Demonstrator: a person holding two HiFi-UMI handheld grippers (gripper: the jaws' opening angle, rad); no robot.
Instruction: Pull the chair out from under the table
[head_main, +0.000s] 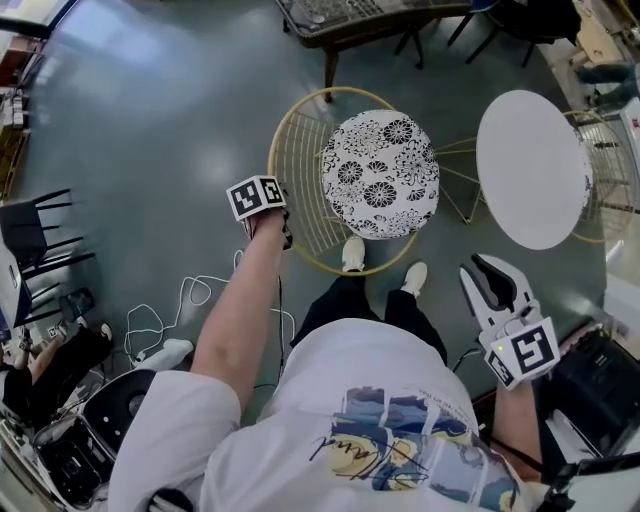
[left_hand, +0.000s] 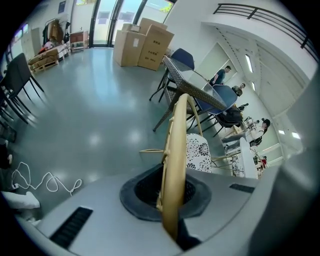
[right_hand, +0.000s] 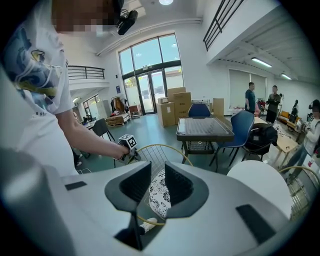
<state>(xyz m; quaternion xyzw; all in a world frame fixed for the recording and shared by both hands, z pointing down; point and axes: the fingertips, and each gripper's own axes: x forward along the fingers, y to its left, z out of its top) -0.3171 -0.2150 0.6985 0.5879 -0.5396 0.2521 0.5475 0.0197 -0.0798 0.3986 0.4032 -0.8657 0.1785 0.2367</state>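
The chair stands on the grey floor directly ahead of the person's feet, to the left of the round white tabletop. From the head view its seat appears already clear of the tabletop edge. The frame is thin gold wire: a round hoop back filled with fine vertical rods, carrying a round black-and-white floral cushion. I judge it light and fairly stiff, though the slim rods could flex, and the smooth painted hoop may slip in a pinch grip. The hoop is the sensible hold. The left hand-held gripper is clamped fully onto it at the near left side, with the rod running up between its pads. A one-sided hold may swing the chair rather than draw it straight. The right hand-held gripper hangs back at the near right, jaws parted and empty.
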